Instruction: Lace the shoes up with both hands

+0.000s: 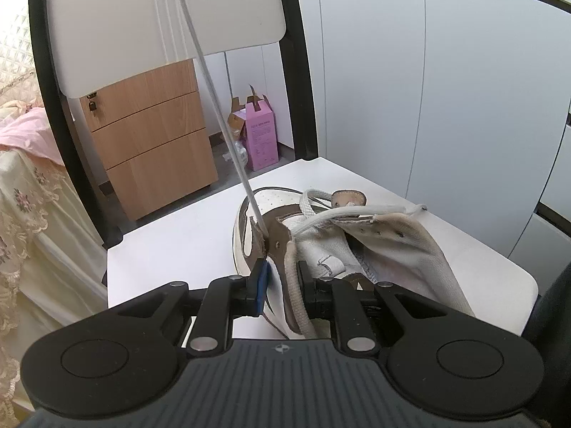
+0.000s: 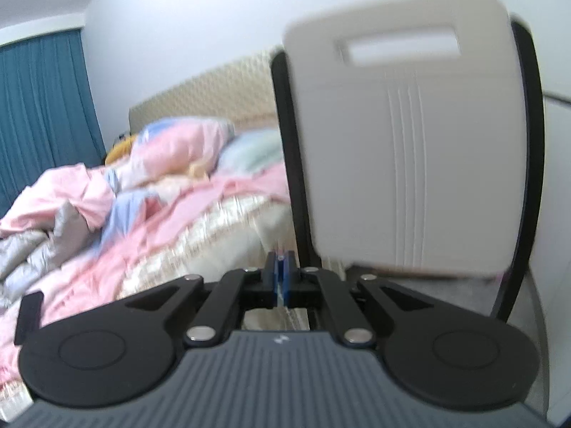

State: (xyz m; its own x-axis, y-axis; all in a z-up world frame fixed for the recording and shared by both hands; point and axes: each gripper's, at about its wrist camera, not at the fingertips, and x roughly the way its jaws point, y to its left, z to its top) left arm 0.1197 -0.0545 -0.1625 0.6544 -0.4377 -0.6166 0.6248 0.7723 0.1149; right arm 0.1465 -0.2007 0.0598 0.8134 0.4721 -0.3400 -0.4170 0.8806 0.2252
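Left gripper (image 1: 280, 287) clamping shoe (image 1: 285, 235) side, steadying it on chair (image 1: 171, 249). Right gripper (image 2: 281, 271) clenched, seemingly pinching lace (image 1: 214, 96), pulling it taut through eyelet.

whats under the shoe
The shoe lies on the white chair seat. Its collar sits between the left gripper's jaws. The sole's underside and the seat beneath it are hidden.

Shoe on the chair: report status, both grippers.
Left gripper clamped on shoe collar. Right gripper shut; lace taut upward. Nothing blocking.
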